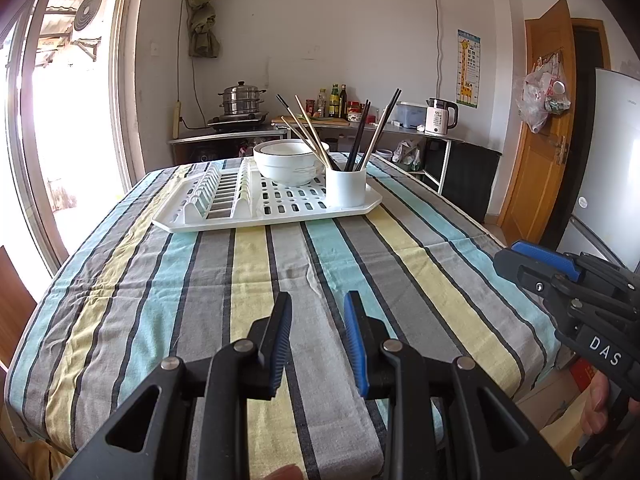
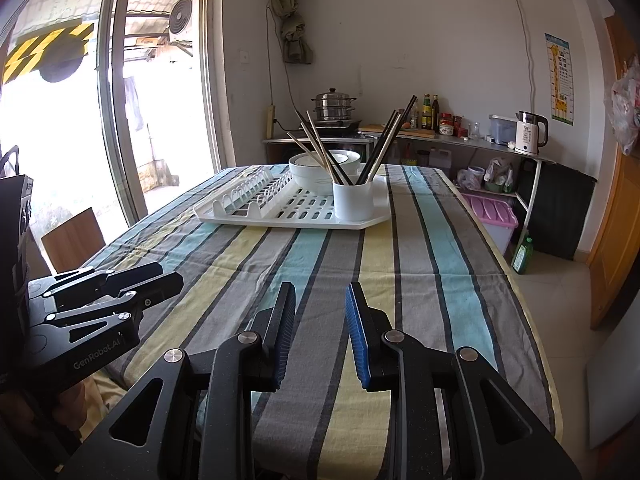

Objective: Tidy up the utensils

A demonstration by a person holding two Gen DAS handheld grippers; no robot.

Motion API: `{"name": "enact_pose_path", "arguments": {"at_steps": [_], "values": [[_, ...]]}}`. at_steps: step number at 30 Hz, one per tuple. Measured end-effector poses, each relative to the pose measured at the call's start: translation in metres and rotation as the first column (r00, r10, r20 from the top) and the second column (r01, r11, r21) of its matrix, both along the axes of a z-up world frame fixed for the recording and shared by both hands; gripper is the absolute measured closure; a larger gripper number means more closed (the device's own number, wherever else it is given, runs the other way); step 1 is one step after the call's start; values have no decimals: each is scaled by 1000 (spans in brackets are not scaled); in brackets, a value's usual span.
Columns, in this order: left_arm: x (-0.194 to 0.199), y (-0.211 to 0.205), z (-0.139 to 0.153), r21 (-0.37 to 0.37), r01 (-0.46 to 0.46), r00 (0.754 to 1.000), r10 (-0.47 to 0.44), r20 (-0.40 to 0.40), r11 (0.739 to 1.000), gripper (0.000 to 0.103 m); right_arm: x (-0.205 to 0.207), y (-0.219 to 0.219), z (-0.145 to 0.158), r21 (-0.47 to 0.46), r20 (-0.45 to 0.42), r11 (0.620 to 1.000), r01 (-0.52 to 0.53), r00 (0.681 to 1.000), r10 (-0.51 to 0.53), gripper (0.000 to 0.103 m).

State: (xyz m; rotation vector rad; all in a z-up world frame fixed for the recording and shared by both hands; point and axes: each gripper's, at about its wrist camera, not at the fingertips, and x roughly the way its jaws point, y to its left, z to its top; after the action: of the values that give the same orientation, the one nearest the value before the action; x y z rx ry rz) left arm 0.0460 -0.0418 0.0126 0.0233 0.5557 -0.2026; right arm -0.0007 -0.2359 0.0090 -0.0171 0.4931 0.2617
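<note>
Both the left claw (image 1: 318,308) and the right claw (image 2: 320,300) are apart over the desk (image 1: 280,280), holding nothing; chopsticks (image 1: 360,136) stand in the white cup (image 1: 346,186)

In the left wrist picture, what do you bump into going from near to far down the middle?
Hand-held gripper → striped tablecloth → white rack → cup of chopsticks → bowls → back counter.
</note>
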Motion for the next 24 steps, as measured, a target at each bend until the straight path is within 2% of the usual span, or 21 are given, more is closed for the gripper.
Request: {"name": "enact_pose_path", "arguments": {"at_steps": [24], "values": [[0, -4, 0, 23, -6, 1000, 6, 8, 1000, 75, 2, 1, -1, 1, -1, 1000, 1, 1000, -1, 76]]}}
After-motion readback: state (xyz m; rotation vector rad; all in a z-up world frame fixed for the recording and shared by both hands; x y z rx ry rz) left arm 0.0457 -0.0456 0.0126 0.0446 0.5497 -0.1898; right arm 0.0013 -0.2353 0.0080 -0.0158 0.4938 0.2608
